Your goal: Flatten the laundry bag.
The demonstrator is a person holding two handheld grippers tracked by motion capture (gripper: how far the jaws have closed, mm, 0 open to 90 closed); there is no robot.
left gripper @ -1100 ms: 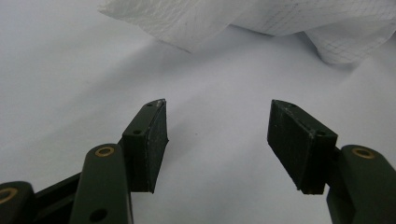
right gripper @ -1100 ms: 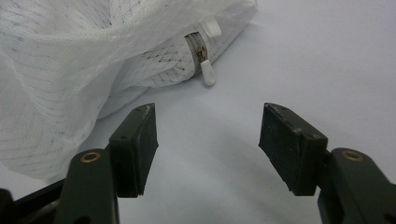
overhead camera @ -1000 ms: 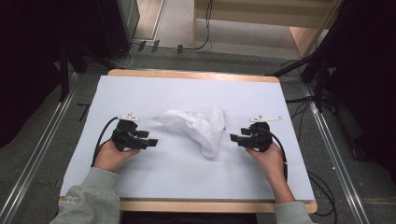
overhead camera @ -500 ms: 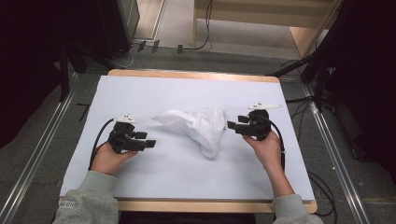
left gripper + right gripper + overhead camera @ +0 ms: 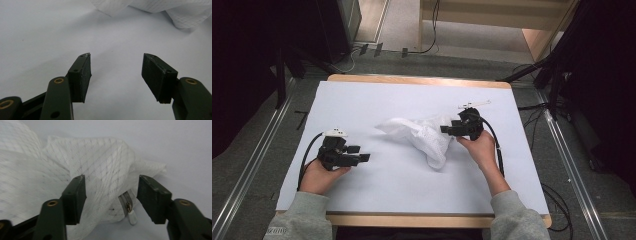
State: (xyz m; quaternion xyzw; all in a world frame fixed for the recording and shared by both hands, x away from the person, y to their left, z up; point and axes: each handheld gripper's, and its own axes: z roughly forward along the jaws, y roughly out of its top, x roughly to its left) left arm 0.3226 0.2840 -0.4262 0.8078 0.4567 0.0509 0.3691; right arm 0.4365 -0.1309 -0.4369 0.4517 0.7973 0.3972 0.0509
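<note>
A crumpled white mesh bag lies near the middle of a white sheet covering the table. The right gripper sits at the bag's 3 o'clock edge, pointing toward 9 o'clock; its jaws have just been closing, tips at the fabric, though a grip cannot be made out. The left gripper rests well apart at the bag's 8 o'clock, pointing toward 3 o'clock, jaws over bare sheet. Grey sleeves enter from 6 o'clock.
</note>
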